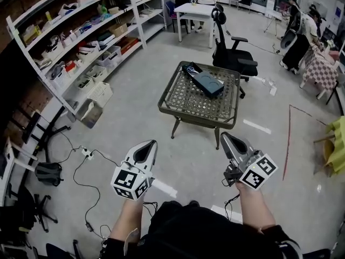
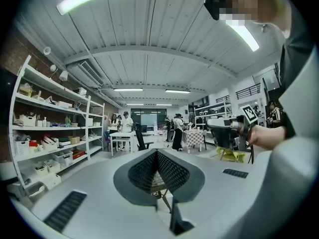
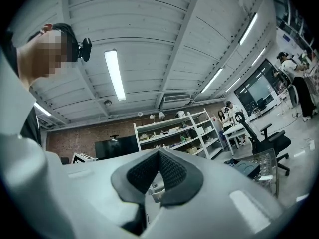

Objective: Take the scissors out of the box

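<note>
No legible txt, nos. or brands anywhere. Only black-and-white square code patterns — no letters — on the left gripper [image 1: 146, 147]'s white marker cube [image 1: 131, 183] and the right gripper [image 1: 228, 139]'s white cube [image 1: 259, 171]. Other print too small/blurred to read.

- The left gripper [image 1: 147, 146] has a smooth, pale grey shell that tapers to a point. Its inner faces are lined with black pads [image 2: 172, 173] with a fine dimpled texture.
- The right gripper [image 1: 227, 137] is the same make, with a grey shell, black lining and darker metal parts near the grip.
- Each carries a white marker cube [image 1: 131, 183] printed with black square patterns.
- Dark ribbed slots [image 2: 65, 211] are set into the flanks of the left shell.
- A thin black cable [image 1: 227, 203] trails from under the right one.
- The person wears a black top [image 1: 188, 228] whose sleeves end above the forearms.
- A small black camera [image 3: 85, 49] sits on a dark head strap.
</note>
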Demonstrator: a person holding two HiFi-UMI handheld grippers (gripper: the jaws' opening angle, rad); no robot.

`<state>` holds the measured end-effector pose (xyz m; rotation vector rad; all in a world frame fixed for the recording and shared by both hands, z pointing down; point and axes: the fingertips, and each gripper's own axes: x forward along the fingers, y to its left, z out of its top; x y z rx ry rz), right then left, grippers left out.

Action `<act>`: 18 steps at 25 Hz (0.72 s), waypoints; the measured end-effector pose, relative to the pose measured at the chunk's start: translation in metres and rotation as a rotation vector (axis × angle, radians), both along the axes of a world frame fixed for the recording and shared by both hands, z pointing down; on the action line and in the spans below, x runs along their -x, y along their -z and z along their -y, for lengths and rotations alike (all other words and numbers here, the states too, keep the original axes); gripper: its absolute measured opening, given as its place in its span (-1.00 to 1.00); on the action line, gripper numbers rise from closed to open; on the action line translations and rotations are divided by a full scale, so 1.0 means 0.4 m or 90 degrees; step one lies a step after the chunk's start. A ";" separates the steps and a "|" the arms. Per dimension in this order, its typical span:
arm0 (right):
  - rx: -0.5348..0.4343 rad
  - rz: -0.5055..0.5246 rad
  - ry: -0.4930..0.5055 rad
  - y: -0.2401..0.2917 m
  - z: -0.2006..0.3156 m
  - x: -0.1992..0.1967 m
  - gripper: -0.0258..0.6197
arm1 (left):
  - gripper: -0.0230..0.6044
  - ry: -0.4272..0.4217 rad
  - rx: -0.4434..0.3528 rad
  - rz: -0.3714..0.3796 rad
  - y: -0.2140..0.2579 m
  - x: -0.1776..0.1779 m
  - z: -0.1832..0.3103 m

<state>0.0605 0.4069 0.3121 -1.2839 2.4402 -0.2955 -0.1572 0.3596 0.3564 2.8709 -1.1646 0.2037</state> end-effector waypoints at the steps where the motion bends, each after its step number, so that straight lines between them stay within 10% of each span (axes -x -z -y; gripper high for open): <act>1: 0.000 0.005 0.005 -0.002 -0.002 -0.004 -0.89 | -0.91 0.000 0.000 -0.002 -0.003 -0.005 -0.006; 18: 0.019 0.029 0.011 -0.032 0.129 -0.011 -0.89 | -0.91 0.022 0.023 -0.006 -0.066 0.042 0.112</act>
